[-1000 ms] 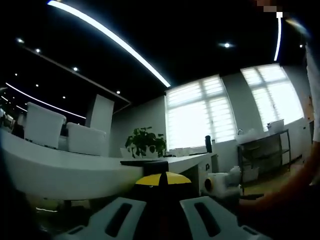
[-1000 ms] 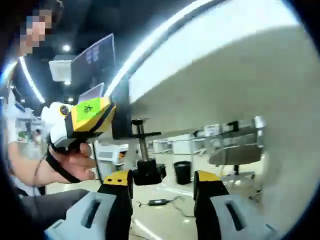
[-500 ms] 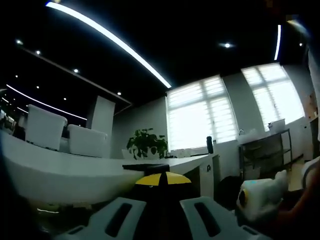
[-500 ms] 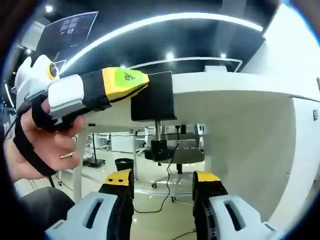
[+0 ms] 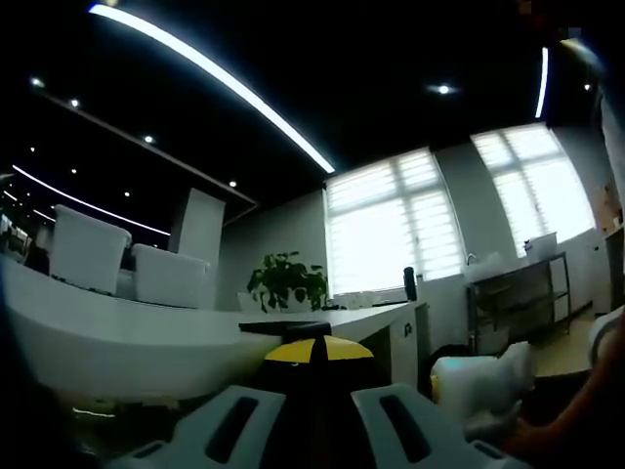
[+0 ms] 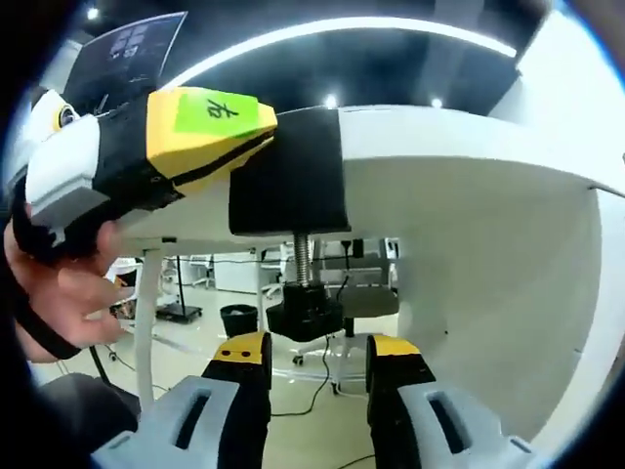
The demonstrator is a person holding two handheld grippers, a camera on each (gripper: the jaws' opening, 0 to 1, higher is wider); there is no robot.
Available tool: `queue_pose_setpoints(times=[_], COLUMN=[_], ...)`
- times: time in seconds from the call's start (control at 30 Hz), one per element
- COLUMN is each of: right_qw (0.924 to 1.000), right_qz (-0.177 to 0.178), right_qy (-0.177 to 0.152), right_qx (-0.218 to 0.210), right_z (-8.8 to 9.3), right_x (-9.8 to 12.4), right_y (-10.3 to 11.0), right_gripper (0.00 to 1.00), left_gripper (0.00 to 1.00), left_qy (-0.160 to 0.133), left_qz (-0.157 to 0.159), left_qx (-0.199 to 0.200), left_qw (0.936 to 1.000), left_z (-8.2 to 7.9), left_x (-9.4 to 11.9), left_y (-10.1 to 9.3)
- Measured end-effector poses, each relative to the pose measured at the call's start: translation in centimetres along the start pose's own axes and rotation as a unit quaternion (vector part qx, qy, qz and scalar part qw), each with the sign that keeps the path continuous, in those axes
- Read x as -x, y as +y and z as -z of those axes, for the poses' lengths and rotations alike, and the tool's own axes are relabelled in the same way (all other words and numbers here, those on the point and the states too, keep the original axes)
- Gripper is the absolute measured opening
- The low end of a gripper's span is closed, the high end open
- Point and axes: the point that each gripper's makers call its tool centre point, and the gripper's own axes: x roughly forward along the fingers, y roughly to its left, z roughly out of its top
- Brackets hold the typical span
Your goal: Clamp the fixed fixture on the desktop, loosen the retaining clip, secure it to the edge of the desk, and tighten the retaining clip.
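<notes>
The black clamp fixture sits over the edge of the white desk. Its threaded screw hangs below, ending in a black knob. My left gripper, with yellow tips and a green label, comes in from the left in a person's hand and is shut on the fixture's upper block. In the left gripper view, that gripper has its tips together on the black fixture. My right gripper is open just under the knob, one yellow tip on each side. The right gripper appears white, low on the right.
White desk curves away to the left, with white chair backs and a potted plant behind. Bright windows and a metal shelf stand to the right. Under the desk are a desk leg, a bin and floor cables.
The right gripper view has closed in on the clamp, so the knob looms larger between its tips, which stand slightly narrower. The left gripper holds still; the right gripper shifted left in its view.
</notes>
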Motion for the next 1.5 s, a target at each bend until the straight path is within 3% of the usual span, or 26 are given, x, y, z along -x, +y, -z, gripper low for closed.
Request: queue_pose_setpoints(times=[0.37, 0.63, 0.8, 1.0, 1.3, 1.5], right_qw=[1.0, 0.9999, 0.9998, 0.9997, 0.9997, 0.9991], right_qz=[-0.002, -0.01, -0.017, -0.023, -0.023, -0.043], right_qy=[0.005, 0.004, 0.005, 0.01, 0.012, 0.001], right_qx=[-0.008, -0.005, 0.002, 0.005, -0.003, -0.001], right_z=[0.1, 0.0, 0.0, 0.4, 0.7, 0.3], right_x=[-0.6, -0.7, -0.9, -0.8, -0.7, -0.4], right_y=[-0.7, -0.1, 0.3, 0.0, -1.0, 0.4], right_gripper=[0.13, 0.13, 0.06, 0.07, 0.25, 0.3], left_gripper=[0.03, 0.03, 0.03, 0.03, 0.03, 0.03], left_qy=[0.0, 0.0, 0.002, 0.0, 0.001, 0.001], left_qz=[0.002, 0.002, 0.003, 0.006, 0.004, 0.005], left_qx=[0.0, 0.0, -0.002, 0.001, -0.001, -0.001], left_qw=[1.0, 1.0, 1.0, 1.0, 1.0, 1.0], left_z=[0.0, 0.0, 0.0, 0.0, 0.1, 0.1], left_x=[0.0, 0.1, 0.1, 0.1, 0.1, 0.0], left_y=[0.0, 0.0, 0.0, 0.0, -0.1, 0.0])
